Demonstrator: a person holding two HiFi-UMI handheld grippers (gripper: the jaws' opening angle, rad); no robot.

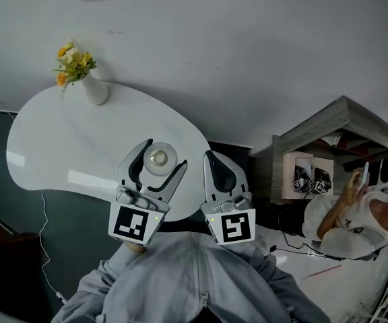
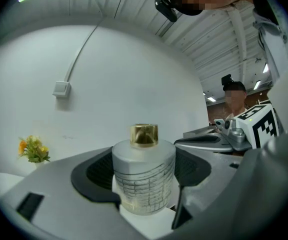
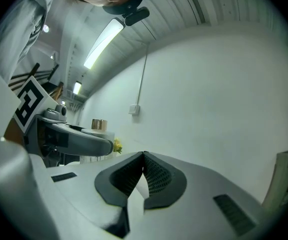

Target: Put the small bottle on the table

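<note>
A small frosted bottle with a gold cap sits between the jaws of my left gripper, above the near edge of the white table. In the left gripper view both dark pads press the bottle's sides, so the left gripper is shut on it. Whether the bottle's base touches the tabletop is hidden. My right gripper hovers just right of it with its jaws together and nothing in them; its pads meet at the tip. The bottle's cap shows at the left of the right gripper view.
A white vase of yellow flowers stands at the table's far edge. A wooden shelf unit stands to the right, with a seated person beside it. A white cable hangs down at the left.
</note>
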